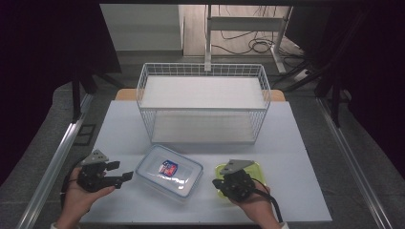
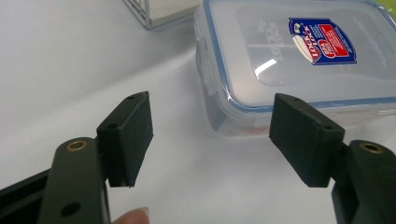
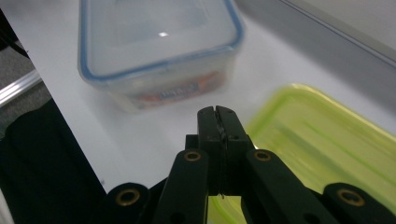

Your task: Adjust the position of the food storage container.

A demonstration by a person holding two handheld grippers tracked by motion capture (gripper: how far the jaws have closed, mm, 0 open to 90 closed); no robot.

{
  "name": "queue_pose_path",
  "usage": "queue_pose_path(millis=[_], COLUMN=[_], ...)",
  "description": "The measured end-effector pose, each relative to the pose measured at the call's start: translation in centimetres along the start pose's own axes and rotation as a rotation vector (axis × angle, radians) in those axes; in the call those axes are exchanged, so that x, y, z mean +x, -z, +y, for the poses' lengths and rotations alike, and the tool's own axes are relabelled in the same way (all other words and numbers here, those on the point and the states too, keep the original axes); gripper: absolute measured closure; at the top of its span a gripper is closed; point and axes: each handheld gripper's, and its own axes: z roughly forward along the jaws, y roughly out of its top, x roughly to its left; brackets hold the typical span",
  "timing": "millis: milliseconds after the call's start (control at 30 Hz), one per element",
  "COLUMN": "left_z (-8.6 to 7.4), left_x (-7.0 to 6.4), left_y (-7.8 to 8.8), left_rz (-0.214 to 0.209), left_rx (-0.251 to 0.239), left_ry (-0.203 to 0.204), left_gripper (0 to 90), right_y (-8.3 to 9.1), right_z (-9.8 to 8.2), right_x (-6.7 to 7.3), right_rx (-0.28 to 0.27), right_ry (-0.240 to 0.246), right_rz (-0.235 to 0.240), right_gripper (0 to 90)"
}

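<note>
Clear lidded container (image 1: pixel 168 172) sits near the front table edge, between the two grippers. Left gripper (image 1: pixel 125 177) stands just beside its left end, jaws spread, nothing between the pads. Right gripper (image 3: pixel 218 119) is clenched on nothing, above the green lid (image 3: pixel 322 140) to the container's right. Judged step: approach before a grasp. Next move calls for closing the left pads on a container side. Beyond stands the wire basket (image 1: pixel 204 102).

— What sort of place is this?
— A lab recording bay: beyond the grippers, black curtains (image 1: pixel 43 71) flank a white table (image 1: pixel 296 143), with loose cables (image 1: pixel 248 45) and a metal stand (image 1: pixel 243 24) behind.
</note>
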Motion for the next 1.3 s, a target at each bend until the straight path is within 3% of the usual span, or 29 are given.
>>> queue_pose_path(millis=[300,567,733,967,1300], left_z=[-0.4,-0.6,-0.8,-1.0,-1.3], left_x=[0.3,0.8,1.2,1.6,2.1], left_y=[0.5,0.4,0.6,0.8,0.9], left_rz=[-0.002,0.006,0.012,0.018,0.018], left_rx=[-0.018,-0.021,-0.027,-0.032,-0.042], left_ry=[0.013,0.026,0.038,0.054,0.072], left_gripper=[30.1,29.5,29.4,29.4,29.2], right_y=[-4.1,-5.1,-6.0,-7.8,-9.7], right_z=[2.7,3.6,4.2,7.1,9.1], right_x=[0.5,-0.3,-0.5,0.1,0.5], right_rx=[0.110,0.149,0.157,0.180,0.157], right_ry=[-0.005,-0.036,-0.045,-0.022,-0.055], right_rz=[-0.018,-0.057,-0.059,-0.084,-0.103], right_gripper=[89.0,89.1,89.1,89.0,89.0])
